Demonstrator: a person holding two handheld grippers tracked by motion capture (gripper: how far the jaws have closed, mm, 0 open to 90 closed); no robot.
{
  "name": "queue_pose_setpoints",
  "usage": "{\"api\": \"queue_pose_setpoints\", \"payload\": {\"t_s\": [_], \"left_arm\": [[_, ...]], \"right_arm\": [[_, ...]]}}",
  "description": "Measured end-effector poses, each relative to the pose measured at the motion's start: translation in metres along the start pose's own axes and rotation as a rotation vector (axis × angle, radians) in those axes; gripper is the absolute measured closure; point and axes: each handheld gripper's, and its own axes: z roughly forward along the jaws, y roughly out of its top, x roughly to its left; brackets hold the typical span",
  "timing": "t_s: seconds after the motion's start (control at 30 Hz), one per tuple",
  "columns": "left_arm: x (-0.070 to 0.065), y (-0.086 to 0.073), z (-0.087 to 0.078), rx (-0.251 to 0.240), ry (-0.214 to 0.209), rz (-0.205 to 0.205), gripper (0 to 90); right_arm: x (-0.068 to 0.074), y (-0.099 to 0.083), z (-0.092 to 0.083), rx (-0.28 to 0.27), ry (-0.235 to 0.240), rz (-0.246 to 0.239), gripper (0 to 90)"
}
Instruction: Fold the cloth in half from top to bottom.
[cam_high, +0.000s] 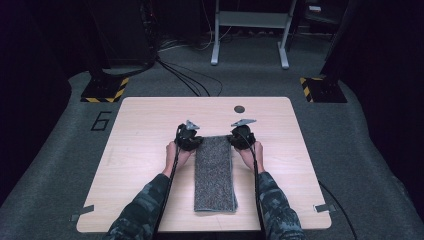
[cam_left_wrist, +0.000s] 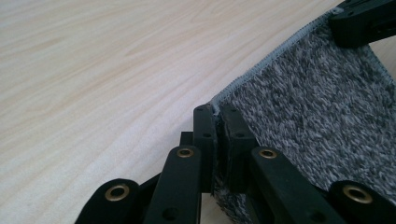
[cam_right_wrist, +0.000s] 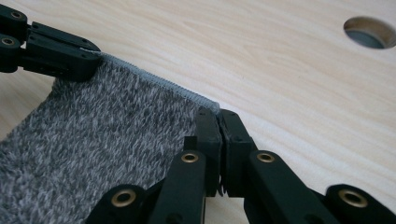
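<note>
Towel (cam_high: 215, 172) far edge pinched at both corners (tools clamped tight), bare table (cam_high: 150, 120) beyond

Lab: hazard-striped stand bases (cam_high: 105, 90), floor cables (cam_high: 187, 80), lone table (cam_high: 150, 120).

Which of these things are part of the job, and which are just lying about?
In the job:
towel
left gripper, shut on a far corner
right gripper, shut on the other far corner

Just there:
table
hole in the table
white frame
</note>
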Motion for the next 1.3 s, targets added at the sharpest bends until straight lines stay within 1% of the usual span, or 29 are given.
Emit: {"api": "queue_pose_setpoints", "payload": {"t_s": [0.07,0.1,0.17,0.2,0.23,0.27,0.3,0.33,0.43,0.47,0.5,0.57,0.6,0.63,0.7,0.73,0.77,0.8,0.9,1.0,1.03,1.07,1.1,1.17,1.2,1.27,1.3], "left_arm": [[0.001,0.002,-0.003,-0.008,-0.001,0.003,86.0],[0.002,0.003,-0.005,-0.013,0.002,0.013,86.0],[0.002,0.006,-0.008,-0.022,0.000,0.008,86.0],[0.003,0.007,-0.009,-0.025,0.002,0.017,86.0],[0.003,0.008,-0.009,-0.042,0.008,0.011,86.0],[0.003,0.009,-0.011,-0.043,0.007,0.011,86.0],[0.004,0.010,-0.012,-0.047,0.011,0.013,85.9],[0.004,0.010,-0.013,-0.053,0.013,0.019,85.9],[0.003,0.012,-0.014,-0.067,0.018,0.019,86.0],[0.003,0.012,-0.015,-0.069,0.017,0.019,86.0],[0.003,0.013,-0.016,-0.071,0.018,0.027,86.0],[0.003,0.014,-0.017,-0.081,0.019,0.023,86.0],[0.003,0.015,-0.018,-0.079,0.020,0.032,86.0],[0.003,0.017,-0.019,-0.087,0.019,0.027,86.0],[0.003,0.021,-0.021,-0.097,0.023,0.030,86.0],[0.003,0.023,-0.023,-0.100,0.025,0.034,86.0],[0.004,0.025,-0.024,-0.107,0.026,0.033,86.0],[0.004,0.027,-0.026,-0.113,0.031,0.039,86.0],[0.005,0.032,-0.029,-0.121,0.035,0.044,86.0],[0.007,0.037,-0.031,-0.138,0.038,0.046,86.0],[0.007,0.039,-0.033,-0.149,0.041,0.056,86.0],[0.007,0.039,-0.035,-0.162,0.040,0.068,85.9],[0.008,0.040,-0.036,-0.178,0.046,0.072,85.9],[0.009,0.041,-0.038,-0.190,0.044,0.070,85.9],[0.009,0.042,-0.040,-0.189,0.043,0.081,85.8],[0.009,0.043,-0.041,-0.187,0.044,0.089,85.8],[0.009,0.044,-0.041,-0.197,0.049,0.087,85.8]], "right_arm": [[0.000,0.002,-0.003,-0.003,-0.005,-0.016,88.2],[0.000,0.003,-0.004,-0.014,-0.004,-0.014,88.2],[0.001,0.005,-0.006,-0.026,-0.010,-0.019,88.2],[0.002,0.006,-0.007,-0.030,-0.014,-0.028,88.3],[0.002,0.007,-0.007,-0.037,-0.018,-0.041,88.3],[0.003,0.007,-0.008,-0.033,-0.024,-0.037,88.3],[0.004,0.008,-0.008,-0.039,-0.023,-0.038,88.3],[0.003,0.009,-0.008,-0.044,-0.024,-0.052,88.3],[0.002,0.009,-0.009,-0.057,-0.024,-0.050,88.4],[0.002,0.010,-0.010,-0.056,-0.022,-0.041,88.4],[0.002,0.011,-0.010,-0.063,-0.021,-0.042,88.4],[0.001,0.013,-0.013,-0.073,-0.020,-0.037,88.4],[0.000,0.015,-0.014,-0.080,-0.018,-0.036,88.4],[0.000,0.017,-0.016,-0.082,-0.018,-0.040,88.4],[-0.001,0.020,-0.019,-0.090,-0.019,-0.033,88.4],[-0.001,0.022,-0.021,-0.099,-0.023,-0.043,88.4],[0.000,0.024,-0.022,-0.093,-0.023,-0.038,88.4],[-0.001,0.026,-0.023,-0.097,-0.022,-0.046,88.4],[-0.003,0.032,-0.027,-0.104,-0.018,-0.038,88.4],[-0.004,0.038,-0.030,-0.114,-0.021,-0.057,88.4],[-0.003,0.040,-0.032,-0.119,-0.024,-0.053,88.4],[-0.003,0.042,-0.033,-0.120,-0.022,-0.059,88.4],[-0.004,0.043,-0.034,-0.123,-0.021,-0.066,88.4],[-0.003,0.045,-0.036,-0.129,-0.018,-0.061,88.4],[-0.004,0.046,-0.037,-0.136,-0.015,-0.070,88.4],[-0.003,0.046,-0.039,-0.146,-0.015,-0.071,88.4],[-0.003,0.046,-0.039,-0.148,-0.014,-0.070,88.4]]}}
